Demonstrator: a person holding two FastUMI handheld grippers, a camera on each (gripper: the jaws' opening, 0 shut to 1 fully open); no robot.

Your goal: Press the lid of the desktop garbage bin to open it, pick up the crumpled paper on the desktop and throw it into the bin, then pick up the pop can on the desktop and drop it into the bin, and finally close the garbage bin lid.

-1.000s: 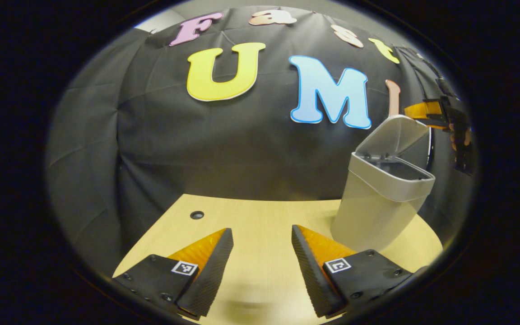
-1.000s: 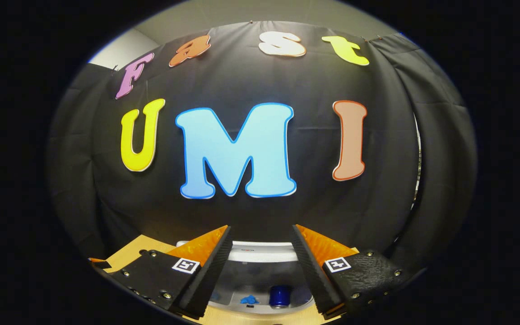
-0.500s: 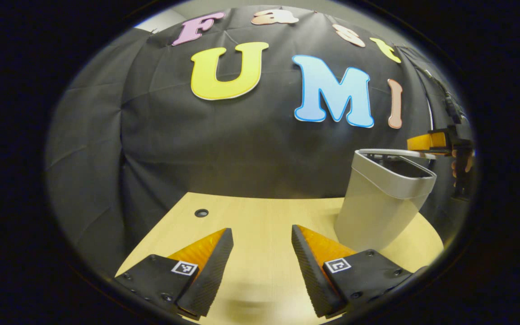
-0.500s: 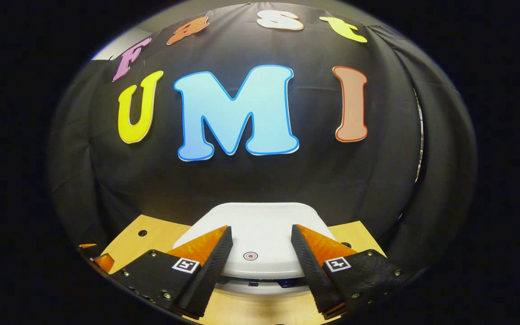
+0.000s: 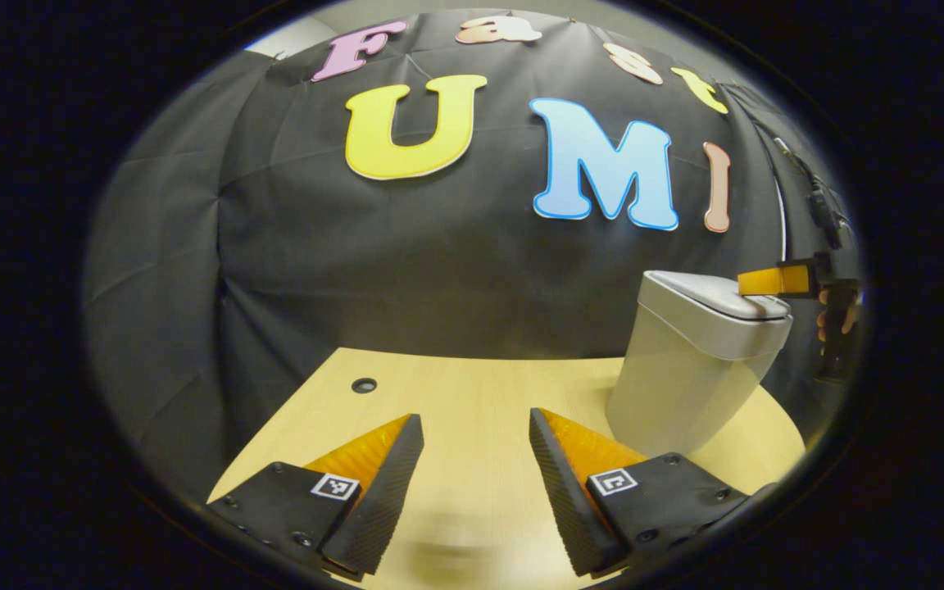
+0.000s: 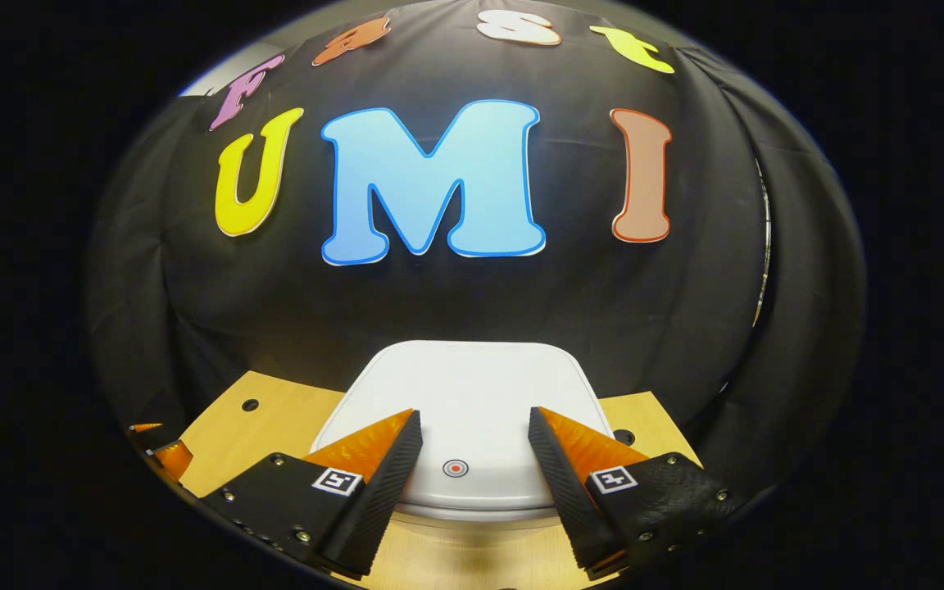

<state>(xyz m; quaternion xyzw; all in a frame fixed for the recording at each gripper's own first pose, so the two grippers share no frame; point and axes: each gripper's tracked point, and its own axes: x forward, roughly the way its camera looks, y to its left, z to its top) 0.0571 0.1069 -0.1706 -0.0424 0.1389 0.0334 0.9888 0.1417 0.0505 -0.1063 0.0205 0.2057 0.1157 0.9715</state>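
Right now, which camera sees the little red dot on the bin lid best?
The right gripper view: the red dot sits up close on the lid, facing the camera. The left gripper view shows the lid sideways and far off.

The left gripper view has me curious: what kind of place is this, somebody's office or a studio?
Probably a small recording booth, not an office. A black cloth wall hangs close behind a pale wooden desk that carries a grey garbage bin with its lid down, and a handheld right gripper rests at that lid.

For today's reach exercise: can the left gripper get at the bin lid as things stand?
Probably yes: bare table lies between the open left gripper and the bin, though the right gripper already sits on the lid.
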